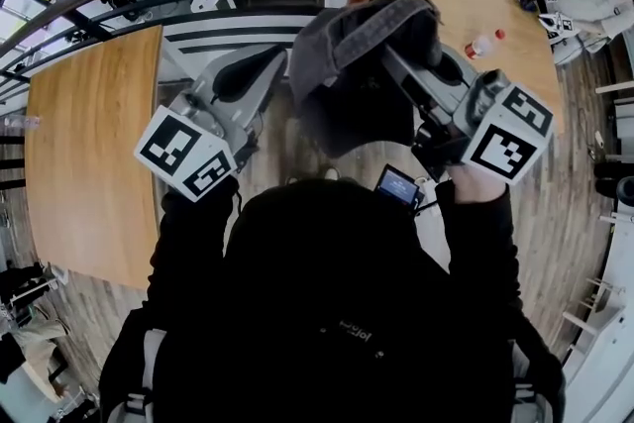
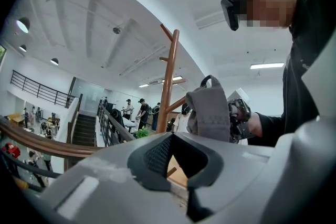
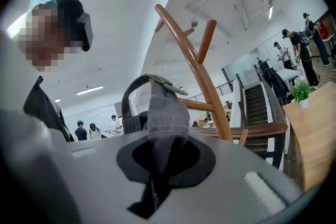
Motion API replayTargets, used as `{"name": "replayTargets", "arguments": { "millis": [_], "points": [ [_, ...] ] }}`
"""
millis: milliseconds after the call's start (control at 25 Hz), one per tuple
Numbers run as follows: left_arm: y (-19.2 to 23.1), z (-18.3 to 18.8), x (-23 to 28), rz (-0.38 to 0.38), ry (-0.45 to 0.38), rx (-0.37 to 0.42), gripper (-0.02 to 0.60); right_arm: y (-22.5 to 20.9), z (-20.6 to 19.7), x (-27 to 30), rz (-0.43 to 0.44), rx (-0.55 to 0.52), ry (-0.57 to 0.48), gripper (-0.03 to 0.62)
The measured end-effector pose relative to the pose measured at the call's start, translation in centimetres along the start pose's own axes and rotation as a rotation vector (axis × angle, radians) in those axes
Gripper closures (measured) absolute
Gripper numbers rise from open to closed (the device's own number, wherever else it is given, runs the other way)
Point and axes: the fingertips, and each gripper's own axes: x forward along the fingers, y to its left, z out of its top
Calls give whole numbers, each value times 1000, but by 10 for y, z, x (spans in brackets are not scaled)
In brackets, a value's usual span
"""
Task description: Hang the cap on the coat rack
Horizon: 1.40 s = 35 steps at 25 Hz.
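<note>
**Cap held at claw tip, just beside coat rack**

The wooden coat rack [image 3: 203, 84] stands upright, its pegs angling upward off the pole. The grey cap [image 3: 164, 113] sits just beside the rack's pole, level with a lower side peg and below the upper pegs. Contact between cap and rack cannot be confirmed from any view. The right claw [image 3: 157, 178] is clenched on the cap's fabric; the cap rises from between its jaws, with the rear strap loop arching on top. The left claw [image 2: 176, 165] is on the cap's far side from the rack, jaws slightly apart with nothing between them, clear of the cap.
</note>
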Motion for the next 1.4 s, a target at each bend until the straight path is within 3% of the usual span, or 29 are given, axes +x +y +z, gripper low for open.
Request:
{"name": "replayTargets", "arguments": {
  "millis": [440, 1400],
  "points": [
    [8, 7, -5, 9, -23, -2, 580, -14, -13, 9, 4, 106, 17, 569],
    [15, -3, -8, 40, -37, -28, 580, -43, -34, 26, -4, 165, 100, 569]
  ]
}}
